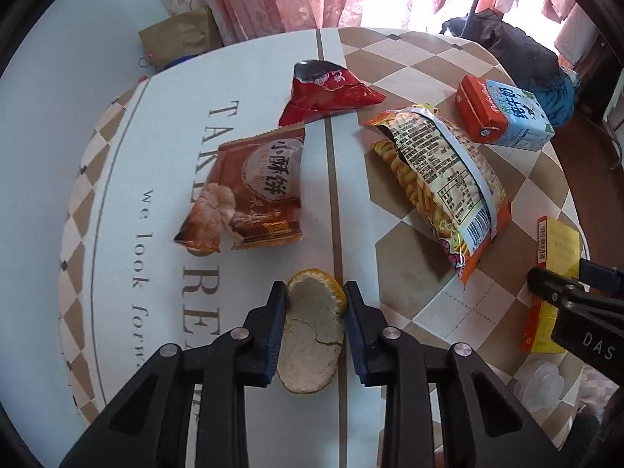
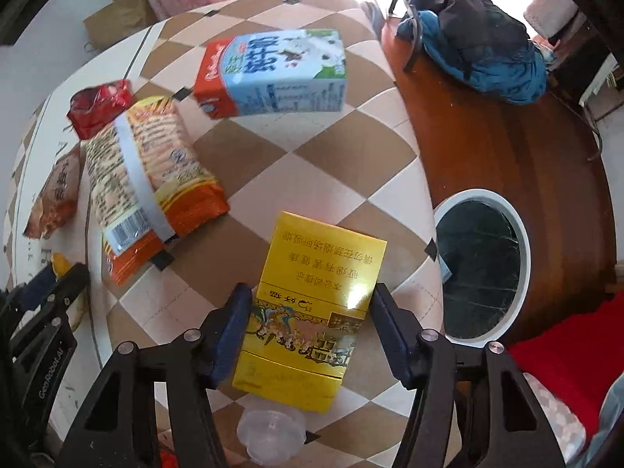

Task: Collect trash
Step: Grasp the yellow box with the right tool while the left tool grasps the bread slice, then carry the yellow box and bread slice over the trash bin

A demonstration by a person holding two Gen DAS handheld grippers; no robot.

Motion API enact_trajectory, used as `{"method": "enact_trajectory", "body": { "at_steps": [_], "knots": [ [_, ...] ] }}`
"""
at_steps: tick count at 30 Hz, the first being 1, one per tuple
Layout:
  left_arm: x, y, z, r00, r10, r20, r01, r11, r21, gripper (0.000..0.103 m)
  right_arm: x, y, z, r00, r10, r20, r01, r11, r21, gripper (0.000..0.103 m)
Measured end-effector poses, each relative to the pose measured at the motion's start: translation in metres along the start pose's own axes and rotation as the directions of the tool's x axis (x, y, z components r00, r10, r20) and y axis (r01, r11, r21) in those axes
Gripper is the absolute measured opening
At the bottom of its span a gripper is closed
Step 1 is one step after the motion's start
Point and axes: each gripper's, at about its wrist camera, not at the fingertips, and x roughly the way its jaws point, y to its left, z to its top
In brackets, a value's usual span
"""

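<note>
Orange peel [image 1: 312,331] lengthwise between gripper [image 1: 314,292] fingers

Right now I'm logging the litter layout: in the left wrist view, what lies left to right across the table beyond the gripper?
Shrimp cracker packet → red wrapper → orange snack bag → milk carton → yellow box, at the right gripper.

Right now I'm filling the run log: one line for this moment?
left tool: closed on orange peel | right tool: open around yellow box | bin: right of table
</note>
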Motion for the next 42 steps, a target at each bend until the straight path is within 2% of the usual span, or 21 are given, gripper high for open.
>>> {"method": "enact_trajectory", "body": {
  "at_steps": [5, 12, 18, 23, 26, 29, 33, 37, 42],
  "knots": [
    [-0.025, -0.002, -0.010, 0.998, 0.033, 0.054, -0.032, 0.999, -0.016, 0.025, -0.008, 0.000, -0.007, 0.999, 0.016, 0.032, -0.016, 1.000, -0.006, 0.063],
    [-0.081, 0.006, -0.022, 0.984, 0.070, 0.166, -0.063, 0.997, -0.050, 0.025, -0.058, 0.003, -0.027, 0.984, 0.058, 0.171, -0.053, 0.998, -0.033, 0.063],
    [-0.131, 0.020, -0.026, 0.962, 0.100, 0.255, -0.082, 0.993, -0.080, 0.025, -0.108, 0.000, -0.045, 0.945, 0.099, 0.312, -0.079, 0.994, -0.076, 0.063],
    [-0.180, 0.017, -0.036, 0.948, 0.046, 0.314, -0.017, 0.995, -0.093, 0.025, -0.157, -0.020, -0.060, 0.898, 0.149, 0.414, -0.125, 0.988, -0.086, 0.063],
    [-0.208, -0.002, -0.040, 0.935, 0.012, 0.356, 0.011, 0.998, -0.063, 0.025, -0.186, -0.039, -0.072, 0.871, 0.161, 0.464, -0.142, 0.987, -0.075, 0.063],
    [-0.231, -0.027, -0.040, 0.922, -0.034, 0.386, 0.045, 0.999, -0.021, 0.025, -0.214, -0.075, -0.087, 0.846, 0.162, 0.509, -0.162, 0.986, -0.044, 0.063],
    [-0.254, -0.075, -0.037, 0.904, -0.104, 0.414, 0.091, 0.995, 0.051, 0.025, -0.236, -0.129, -0.105, 0.833, 0.135, 0.537, -0.167, 0.986, 0.011, 0.063],
    [-0.259, -0.130, -0.032, 0.899, -0.171, 0.403, 0.129, 0.983, 0.130, 0.025, -0.237, -0.191, -0.117, 0.842, 0.091, 0.532, -0.164, 0.982, 0.090, 0.063],
    [-0.236, -0.206, -0.020, 0.911, -0.245, 0.333, 0.181, 0.960, 0.213, 0.025, -0.208, -0.270, -0.124, 0.878, 0.034, 0.478, -0.146, 0.969, 0.199, 0.063]
  ]
}}
